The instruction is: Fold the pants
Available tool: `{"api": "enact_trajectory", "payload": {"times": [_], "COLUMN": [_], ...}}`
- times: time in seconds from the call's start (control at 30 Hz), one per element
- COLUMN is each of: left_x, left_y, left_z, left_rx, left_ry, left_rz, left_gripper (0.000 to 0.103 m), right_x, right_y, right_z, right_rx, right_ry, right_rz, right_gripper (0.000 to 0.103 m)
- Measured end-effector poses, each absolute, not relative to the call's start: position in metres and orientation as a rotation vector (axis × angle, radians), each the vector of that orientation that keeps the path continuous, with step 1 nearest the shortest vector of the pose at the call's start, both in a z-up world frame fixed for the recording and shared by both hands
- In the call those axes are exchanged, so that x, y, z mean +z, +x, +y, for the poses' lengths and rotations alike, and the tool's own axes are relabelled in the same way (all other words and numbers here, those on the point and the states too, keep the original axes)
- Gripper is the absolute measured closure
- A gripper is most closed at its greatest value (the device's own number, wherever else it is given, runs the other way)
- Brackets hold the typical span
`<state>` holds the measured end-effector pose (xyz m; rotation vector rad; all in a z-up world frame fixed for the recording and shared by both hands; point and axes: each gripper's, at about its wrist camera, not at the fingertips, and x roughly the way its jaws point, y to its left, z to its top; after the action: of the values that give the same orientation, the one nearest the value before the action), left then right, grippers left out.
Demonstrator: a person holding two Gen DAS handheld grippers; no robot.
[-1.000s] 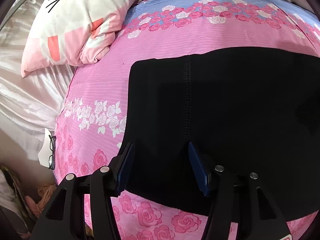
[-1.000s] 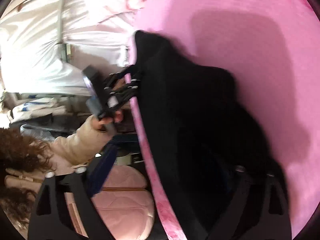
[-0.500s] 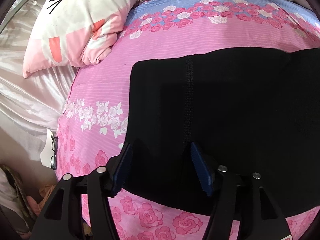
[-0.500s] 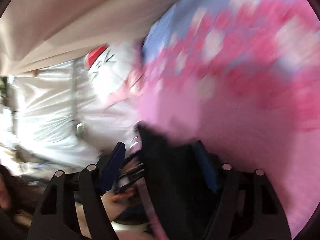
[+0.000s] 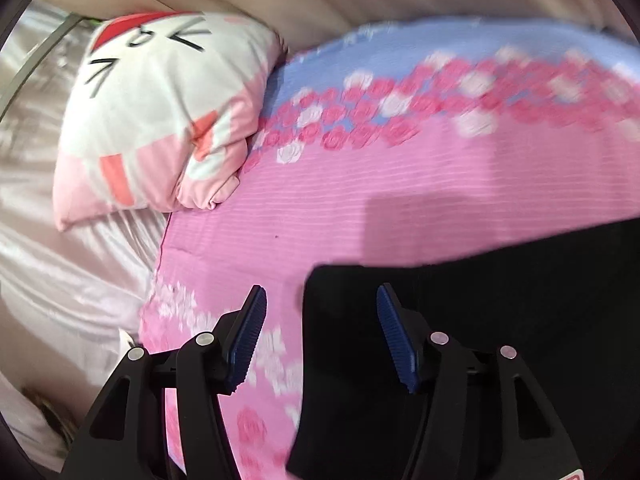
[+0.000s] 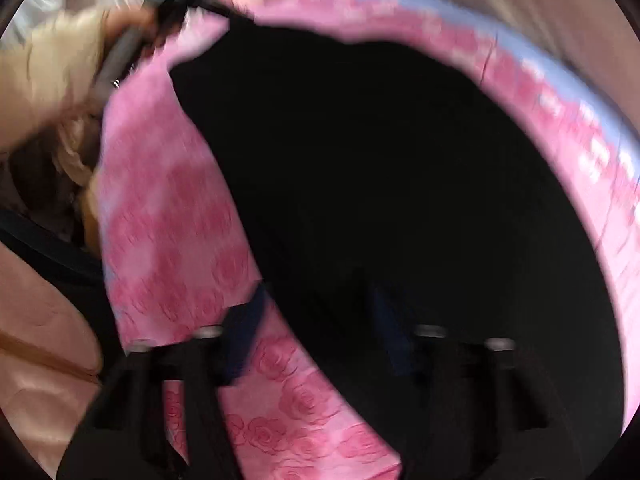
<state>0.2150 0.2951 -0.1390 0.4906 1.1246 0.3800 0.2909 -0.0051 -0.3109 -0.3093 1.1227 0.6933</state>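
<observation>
Pillow [image 5: 160,120]: lay at the left end of the bed, well apart from the work, so it posed no obstruction.
Left gripper [image 5: 320,292]: its jaws stood apart and had just been closing slightly. The pants' left edge lay between them, unpinched.
Risk, left: one pad hung over the bare bedsheet [image 5: 360,184], so a closing bite could gather sheet together with cloth.
Pants [image 5: 500,320]: black, spread flat on the pink floral sheet.
Right gripper [image 6: 316,316]: its jaws had just been closing with dark cloth between them. The view was too blurred and dark to tell whether they pinched it.
Risk, right: a shallow bite taken in a hurry could slip mid-fold and leave the edges skewed.
</observation>
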Motion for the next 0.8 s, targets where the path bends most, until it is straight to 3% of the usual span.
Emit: {"api": "enact_trajectory", "payload": {"times": [0.03,0.1,0.23,0.27,0.37,0.43,0.57,0.73,0.77,0.8], "left_x": [-0.154,-0.161,-0.166,-0.168,-0.171,-0.171,-0.173,-0.177,-0.178,-0.179], "left_y": [0.227,0.237,0.248,0.250,0.253,0.255,0.265,0.278,0.278,0.279], "left_z": [0.303,0.311,0.304,0.304,0.302,0.301,0.309,0.306,0.303,0.300], "left_rx": [0.393,0.384,0.351,0.349,0.369,0.377,0.364,0.385,0.393,0.398], "left_ry": [0.508,0.509,0.582,0.585,0.572,0.565,0.558,0.591,0.615,0.635], "left_rz": [1.154,1.141,1.119,1.113,1.103,1.108,1.114,1.081,1.069,1.060], "left_gripper": [0.046,0.044,0.043,0.043,0.044,0.044,0.043,0.043,0.043,0.043], "right_x": [-0.311,-0.310,-0.311,-0.316,-0.315,-0.284,-0.262,-0.297,-0.296,-0.290], "right_y": [0.290,0.290,0.256,0.248,0.223,0.226,0.244,0.253,0.255,0.258], "right_z": [-0.008,-0.013,0.005,0.010,0.023,0.012,0.013,0.045,0.046,0.043], "right_rx": [0.653,0.644,0.696,0.745,0.740,0.670,0.623,0.712,0.706,0.709], "right_ry": [-0.314,-0.259,-0.309,-0.294,-0.374,-0.310,-0.301,-0.395,-0.377,-0.338], "right_rz": [1.108,1.134,1.165,1.207,1.173,1.086,0.989,1.019,1.036,1.069], "right_gripper": [0.087,0.096,0.098,0.103,0.103,0.101,0.074,0.078,0.093,0.095]}}
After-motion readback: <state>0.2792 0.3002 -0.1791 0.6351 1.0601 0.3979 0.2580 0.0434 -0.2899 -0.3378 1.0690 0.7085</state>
